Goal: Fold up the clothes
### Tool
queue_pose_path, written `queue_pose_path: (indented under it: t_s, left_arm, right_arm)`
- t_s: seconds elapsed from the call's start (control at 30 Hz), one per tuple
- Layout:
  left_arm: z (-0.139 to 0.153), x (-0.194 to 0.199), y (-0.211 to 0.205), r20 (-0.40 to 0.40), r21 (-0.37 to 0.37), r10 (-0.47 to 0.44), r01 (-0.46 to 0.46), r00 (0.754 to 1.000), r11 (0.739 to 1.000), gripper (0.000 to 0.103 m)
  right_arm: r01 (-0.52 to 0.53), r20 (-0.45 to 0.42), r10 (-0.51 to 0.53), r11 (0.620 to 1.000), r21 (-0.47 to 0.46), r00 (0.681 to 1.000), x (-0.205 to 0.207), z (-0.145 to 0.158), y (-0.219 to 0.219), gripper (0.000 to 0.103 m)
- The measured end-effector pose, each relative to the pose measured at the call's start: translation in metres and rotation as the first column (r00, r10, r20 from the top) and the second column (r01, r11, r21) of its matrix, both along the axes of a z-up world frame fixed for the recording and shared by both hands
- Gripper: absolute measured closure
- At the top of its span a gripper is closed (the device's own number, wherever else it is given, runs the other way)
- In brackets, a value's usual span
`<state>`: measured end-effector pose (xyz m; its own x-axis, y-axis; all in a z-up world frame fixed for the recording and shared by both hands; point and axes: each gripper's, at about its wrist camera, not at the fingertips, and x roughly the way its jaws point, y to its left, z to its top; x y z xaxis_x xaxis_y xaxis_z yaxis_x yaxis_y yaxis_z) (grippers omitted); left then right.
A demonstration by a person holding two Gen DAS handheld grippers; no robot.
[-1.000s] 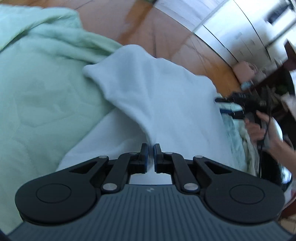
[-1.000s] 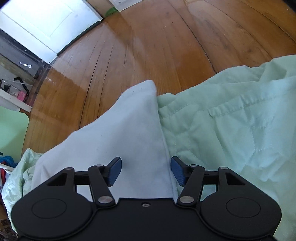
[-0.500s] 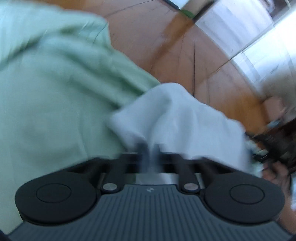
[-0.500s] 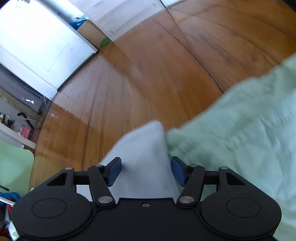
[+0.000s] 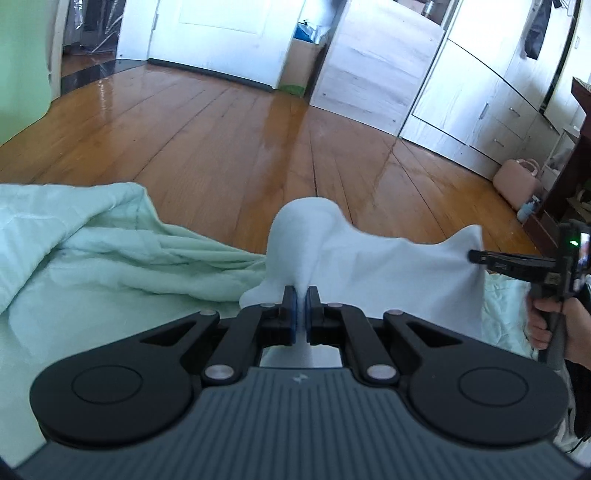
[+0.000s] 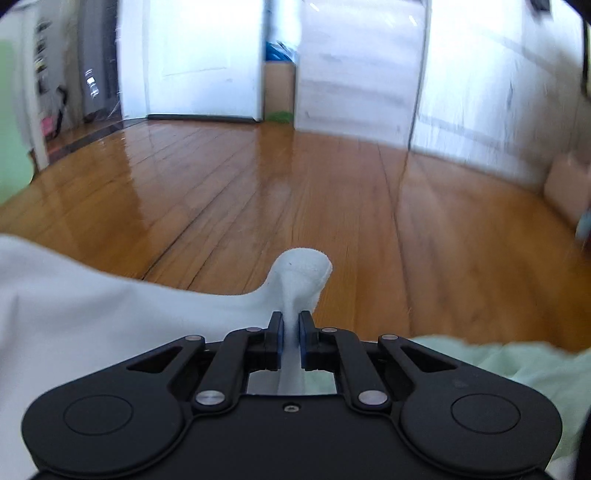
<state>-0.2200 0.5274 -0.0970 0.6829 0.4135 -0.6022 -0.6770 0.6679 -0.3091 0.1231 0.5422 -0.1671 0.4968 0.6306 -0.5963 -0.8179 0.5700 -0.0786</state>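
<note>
A white garment (image 5: 388, 266) hangs stretched between my two grippers, above a pale green quilt (image 5: 92, 258). My left gripper (image 5: 302, 295) is shut on a bunched corner of it, and the cloth rises in a peak just past the pads. My right gripper (image 6: 290, 317) has its jaws closing on the opposite corner, which stands pinched between the blue pads. The rest of the white garment (image 6: 92, 314) falls away to the left in the right wrist view. In the left wrist view the right gripper (image 5: 476, 256) grips the far right corner, held by a person's hand (image 5: 546, 314).
The green quilt (image 6: 517, 362) covers the bed below both grippers. Beyond lies a glossy wooden floor (image 5: 258, 140). A white door (image 5: 221, 33), a cardboard box (image 5: 301, 62) and pale wardrobes (image 5: 480, 92) line the far walls. A pink bag (image 5: 517, 181) sits on the floor at right.
The right gripper's jaws have gone from wide apart to pinched on the garment's corner. Both grippers have lifted and tipped up, raising the white cloth off the quilt so the room shows.
</note>
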Motion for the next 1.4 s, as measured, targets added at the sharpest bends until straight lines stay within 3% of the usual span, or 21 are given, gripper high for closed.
queue_pose_path:
  t_s: [0.17, 0.23, 0.3, 0.4, 0.53, 0.63, 0.7, 0.77, 0.8, 0.83, 0.97, 1.03, 1.07, 1.1, 1.2, 1.23, 1.3, 1.4]
  left_arm:
    - [0.012, -0.022, -0.02, 0.046, 0.035, 0.017, -0.018, 0.999, 0.999, 0.099]
    - [0.018, -0.037, -0.029, 0.101, 0.05, 0.002, -0.007, 0.995, 0.999, 0.099]
    - [0.02, -0.055, -0.033, 0.171, 0.027, 0.0, -0.005, 0.985, 1.0, 0.099]
    - [0.022, -0.082, -0.03, 0.204, -0.032, 0.041, -0.036, 0.978, 0.999, 0.099]
    - [0.035, -0.131, -0.049, 0.25, 0.001, 0.079, -0.082, 0.965, 0.997, 0.099]
    - [0.034, -0.18, -0.093, 0.287, 0.063, 0.047, -0.068, 0.957, 0.996, 0.099]
    - [0.011, -0.203, -0.12, 0.24, 0.038, 0.053, -0.064, 0.969, 0.997, 0.097]
    - [-0.013, -0.226, -0.147, 0.193, 0.012, 0.058, -0.062, 0.979, 0.998, 0.093]
    - [-0.025, -0.236, -0.156, 0.179, -0.021, 0.078, -0.076, 0.981, 0.997, 0.093]
    - [-0.038, -0.243, -0.157, 0.178, -0.085, 0.126, -0.113, 0.976, 0.99, 0.093]
    - [-0.084, -0.272, -0.16, 0.159, -0.32, 0.308, -0.246, 0.938, 0.915, 0.093]
    - [-0.082, -0.282, -0.161, 0.202, -0.357, 0.365, -0.279, 0.909, 0.891, 0.093]
    - [-0.08, -0.281, -0.161, 0.204, -0.362, 0.374, -0.285, 0.905, 0.887, 0.093]
    - [-0.078, -0.278, -0.161, 0.197, -0.369, 0.372, -0.283, 0.907, 0.885, 0.09]
    - [-0.072, -0.265, -0.164, 0.125, -0.33, 0.315, -0.26, 0.941, 0.908, 0.089]
    - [-0.07, -0.258, -0.17, 0.09, -0.286, 0.282, -0.246, 0.955, 0.926, 0.089]
    - [-0.065, -0.243, -0.182, 0.017, -0.202, 0.219, -0.211, 0.976, 0.956, 0.077]
    - [-0.066, -0.229, -0.199, -0.03, -0.15, 0.151, -0.154, 0.988, 0.977, 0.073]
  right_arm:
    - [-0.002, 0.116, 0.005, 1.0, -0.029, 0.993, -0.04, 0.033, -0.02, 0.094]
    - [-0.005, 0.107, 0.005, 1.0, 0.006, 0.994, -0.05, 0.049, -0.045, 0.094]
    - [-0.031, 0.116, 0.029, 0.999, 0.018, 0.993, -0.062, 0.065, -0.07, 0.094]
    - [-0.078, 0.111, 0.071, 0.995, 0.062, 0.991, -0.08, 0.09, -0.109, 0.094]
    - [-0.072, -0.06, 0.089, 0.967, 0.244, 0.994, -0.091, 0.109, -0.189, 0.094]
    - [-0.075, -0.109, 0.117, 0.941, 0.33, 0.987, -0.122, 0.098, -0.264, 0.094]
    - [-0.074, -0.167, 0.149, 0.919, 0.387, 0.975, -0.142, 0.075, -0.318, 0.092]
    - [0.044, -0.34, 0.099, 0.92, 0.389, 0.935, -0.155, 0.037, -0.36, 0.085]
    - [0.167, -0.491, 0.034, 0.918, 0.36, 0.871, -0.158, 0.01, -0.378, 0.079]
    - [0.272, -0.621, -0.025, 0.912, 0.307, 0.784, -0.163, -0.018, -0.393, 0.079]
    - [0.446, -0.825, -0.099, 0.873, 0.196, 0.556, -0.188, -0.079, -0.434, 0.079]
    - [0.428, -0.803, -0.094, 0.879, 0.211, 0.589, -0.196, -0.069, -0.441, 0.076]
    - [0.412, -0.791, -0.089, 0.885, 0.216, 0.606, -0.197, -0.064, -0.443, 0.066]
    - [0.386, -0.766, -0.095, 0.899, 0.209, 0.635, -0.196, -0.058, -0.438, 0.056]
    - [0.313, -0.699, -0.107, 0.934, 0.174, 0.708, -0.187, -0.044, -0.42, 0.055]
    - [0.304, -0.694, -0.107, 0.938, 0.167, 0.712, -0.186, -0.043, -0.416, 0.055]
    - [0.302, -0.697, -0.113, 0.941, 0.154, 0.708, -0.183, -0.043, -0.41, 0.051]
    - [0.323, -0.719, -0.133, 0.937, 0.133, 0.682, -0.181, -0.047, -0.406, 0.051]
